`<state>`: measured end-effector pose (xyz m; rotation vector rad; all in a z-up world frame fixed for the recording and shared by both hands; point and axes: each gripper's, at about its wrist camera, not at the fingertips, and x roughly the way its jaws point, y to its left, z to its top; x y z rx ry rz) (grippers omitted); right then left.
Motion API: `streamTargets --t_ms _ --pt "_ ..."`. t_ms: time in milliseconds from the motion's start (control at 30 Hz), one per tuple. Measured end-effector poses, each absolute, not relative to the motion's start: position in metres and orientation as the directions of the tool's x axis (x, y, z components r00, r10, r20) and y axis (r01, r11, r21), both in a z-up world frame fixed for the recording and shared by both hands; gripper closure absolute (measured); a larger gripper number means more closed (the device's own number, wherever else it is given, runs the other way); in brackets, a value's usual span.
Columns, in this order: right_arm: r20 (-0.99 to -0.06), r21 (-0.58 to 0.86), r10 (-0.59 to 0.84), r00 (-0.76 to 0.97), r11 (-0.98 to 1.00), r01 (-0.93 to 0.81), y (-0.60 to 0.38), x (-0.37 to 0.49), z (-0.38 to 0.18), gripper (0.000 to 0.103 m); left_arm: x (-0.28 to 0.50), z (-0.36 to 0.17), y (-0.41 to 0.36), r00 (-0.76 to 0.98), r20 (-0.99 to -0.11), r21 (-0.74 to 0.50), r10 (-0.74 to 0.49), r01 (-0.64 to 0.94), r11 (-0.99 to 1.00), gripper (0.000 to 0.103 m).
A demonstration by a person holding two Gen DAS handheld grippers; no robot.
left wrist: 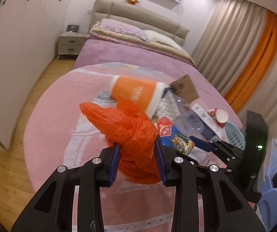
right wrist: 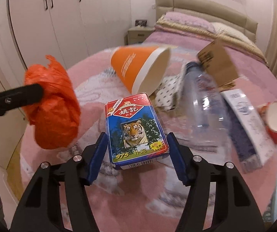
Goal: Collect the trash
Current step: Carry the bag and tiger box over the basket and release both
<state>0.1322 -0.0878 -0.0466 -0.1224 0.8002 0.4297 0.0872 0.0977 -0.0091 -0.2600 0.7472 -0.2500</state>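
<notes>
On the pink round mat [right wrist: 138, 203], trash lies clustered. The left gripper [left wrist: 137, 150] is clamped on a crumpled orange plastic bag [left wrist: 130, 135], lifted clear for carrying. The right gripper [right wrist: 137, 148] stands spread, straddling a blue card box with a tiger picture [right wrist: 135, 129], likely the next pickup. Legible print: "姚記", "975".

Your left gripper [left wrist: 137, 150] and right gripper [right wrist: 137, 150]: black slotted linkage arms, silver pivot screws, blue pads [right wrist: 96, 156] lining each finger.
</notes>
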Motion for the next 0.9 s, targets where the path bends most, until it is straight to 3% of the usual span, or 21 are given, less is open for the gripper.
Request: streamTargets --t_ms 300,567,900 --pt "-0.602 0.053 0.238 0.762 0.964 -0.259 -0.164 0.097 0.004 0.044 0.083 0.024 0.045 0.716 -0.550 -0.310 -0.429 0.302 0.902 0.071" --pt "-0.525 0.080 0.067 0.849 0.996 -0.029 -0.262 0.072 0.032 0.044 0.094 0.051 -0.030 0.681 -0.511 -0.253 -0.524 0.464 0.849 0.071" --pt "-0.536 0.157 -0.131 0.834 0.955 0.252 -0.378 0.065 0.033 0.044 0.122 0.057 -0.150 0.556 -0.504 -0.244 -0.661 0.642 0.727 0.071"
